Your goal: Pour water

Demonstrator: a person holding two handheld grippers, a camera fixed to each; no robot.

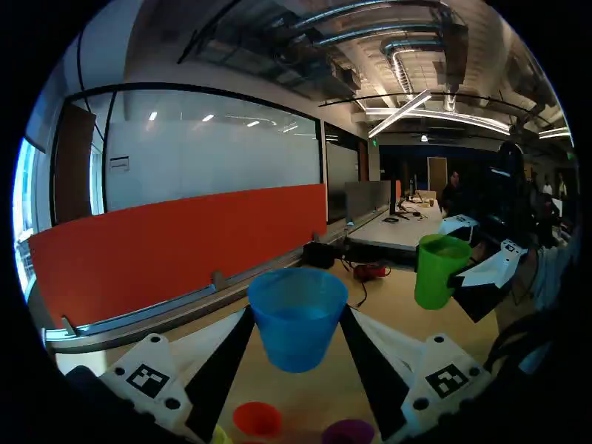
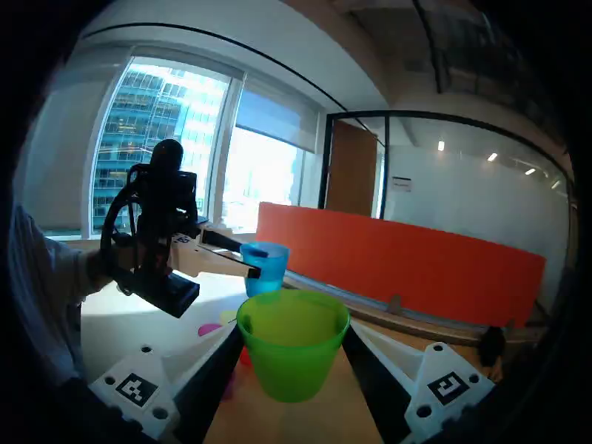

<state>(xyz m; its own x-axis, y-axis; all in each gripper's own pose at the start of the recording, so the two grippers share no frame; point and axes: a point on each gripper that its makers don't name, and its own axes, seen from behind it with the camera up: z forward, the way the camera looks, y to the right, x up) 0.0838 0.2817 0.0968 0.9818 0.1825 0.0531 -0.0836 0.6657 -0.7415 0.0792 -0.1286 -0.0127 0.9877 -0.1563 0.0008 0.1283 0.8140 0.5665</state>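
Note:
My left gripper is shut on a translucent blue cup, upright and raised above the table; a darker level shows through its wall. In the right gripper view, my right gripper is shut on a green cup, also upright, its inside looking empty. The two cups hang apart: the green cup sits to the right of and beyond the blue one, and the blue cup appears just behind the green rim, held by the left gripper and a person's hand.
Below the cups lies a wooden table with an orange cup and a purple cup near its front. An orange partition runs along the far edge. A black box and cables rest further back.

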